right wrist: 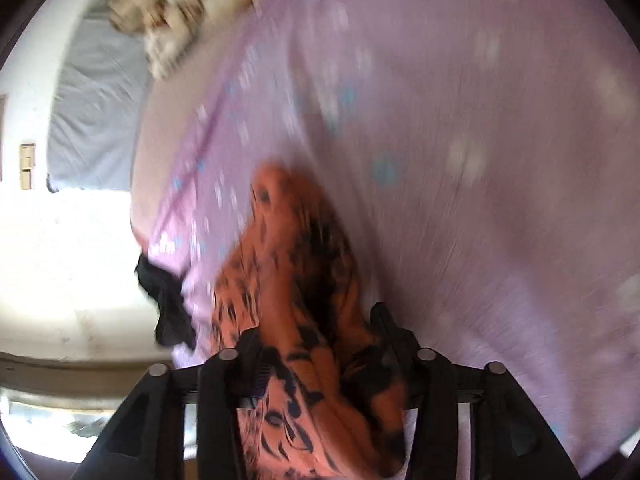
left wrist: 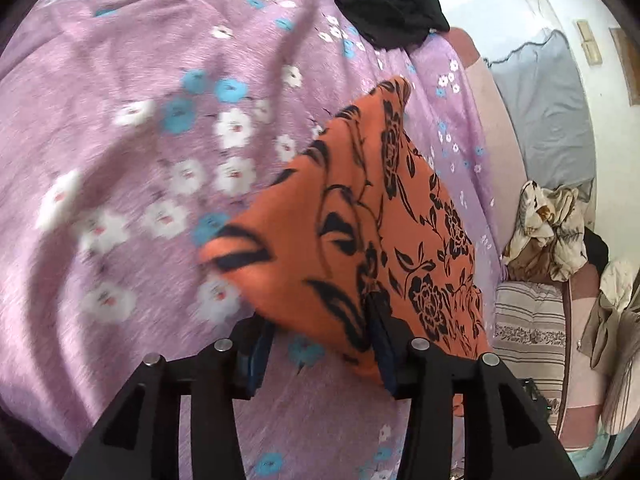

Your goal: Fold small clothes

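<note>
Step in hand: handling of one garment. The orange cloth printed with black flowers (left wrist: 384,216) is raised above the bed's lilac sheet with white and blue flowers (left wrist: 120,152), not laid flat. The left hand-held gripper (left wrist: 320,344) stands spread; cloth drapes over one finger, and no pinch is evident. At the right hand-held gripper (right wrist: 320,344), cloth bunches between parted fingers; blur prevents confirming a pinch. Next move calls for spreading the cloth flat and securing its corners.

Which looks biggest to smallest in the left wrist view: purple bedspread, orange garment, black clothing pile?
1. Purple bedspread
2. Orange garment, though it is nearest the camera
3. Black clothing pile, farther away
</note>
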The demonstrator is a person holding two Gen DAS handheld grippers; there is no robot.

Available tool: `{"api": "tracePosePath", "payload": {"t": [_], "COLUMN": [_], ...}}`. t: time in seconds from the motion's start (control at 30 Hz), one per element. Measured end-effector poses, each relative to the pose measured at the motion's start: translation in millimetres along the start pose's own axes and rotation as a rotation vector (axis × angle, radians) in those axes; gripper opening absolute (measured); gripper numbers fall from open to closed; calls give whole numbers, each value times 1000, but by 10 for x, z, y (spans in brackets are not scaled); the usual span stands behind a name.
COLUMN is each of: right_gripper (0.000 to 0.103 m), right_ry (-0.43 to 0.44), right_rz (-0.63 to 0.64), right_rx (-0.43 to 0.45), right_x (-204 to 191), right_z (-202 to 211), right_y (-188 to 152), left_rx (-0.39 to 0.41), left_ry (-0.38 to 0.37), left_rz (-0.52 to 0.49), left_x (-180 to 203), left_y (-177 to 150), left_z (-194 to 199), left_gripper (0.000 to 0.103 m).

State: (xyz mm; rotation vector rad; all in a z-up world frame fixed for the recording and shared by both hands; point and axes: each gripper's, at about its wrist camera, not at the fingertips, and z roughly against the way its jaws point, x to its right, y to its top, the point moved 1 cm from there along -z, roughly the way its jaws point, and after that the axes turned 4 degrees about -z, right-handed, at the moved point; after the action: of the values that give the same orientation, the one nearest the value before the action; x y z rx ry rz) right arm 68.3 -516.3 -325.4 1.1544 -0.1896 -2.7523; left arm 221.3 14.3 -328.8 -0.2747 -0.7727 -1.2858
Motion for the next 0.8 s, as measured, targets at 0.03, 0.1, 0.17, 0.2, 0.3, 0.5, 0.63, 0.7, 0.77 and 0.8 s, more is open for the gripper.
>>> {"api": "tracePosePath", "payload": {"t": [0.03,0.1,0.17,0.2,0.3,0.5,0.63,0.7,0.77,0.8], "right_gripper": [52,52,52,49,37,30,30,30,19,18], "right_ry": [-8,1,15,41,127,132,87,-40,-69,-62], "right_rz": [48,184,321,379,516,652,634,624,623,629], "right_rx": [64,165,218,211,36,-125,-278,-413,-449,-461], "right_x": [-86,-316,-550,-688,-1032,-1295,-1213,-1060,-991,-1005], "right_z": [102,273,359,331,28,-342,-723,-1105,-1256,-1243], "right_y": [-13,-88,-288,-380,-816,-1370,-1582,-1637,-1648,-1632], "left_rx": [8,30,26,27,50,141,166,168,169,170], "left_ry": [4,9,-12,-24,2,39,51,61,57,58], "left_rz": [-13,-28,-25,-20,-26,25,-11,-23,-21,-26], "left_x": [-8,1,9,31,117,45,83,91,88,105], "left_y": [-86,-223,-349,-374,-287,-8,66,83,97,102], "left_z": [55,149,186,181,110,-23,-109,-160,-184,-196], "left_gripper": [53,58,58,58,64,63,56,42,38,37]}}
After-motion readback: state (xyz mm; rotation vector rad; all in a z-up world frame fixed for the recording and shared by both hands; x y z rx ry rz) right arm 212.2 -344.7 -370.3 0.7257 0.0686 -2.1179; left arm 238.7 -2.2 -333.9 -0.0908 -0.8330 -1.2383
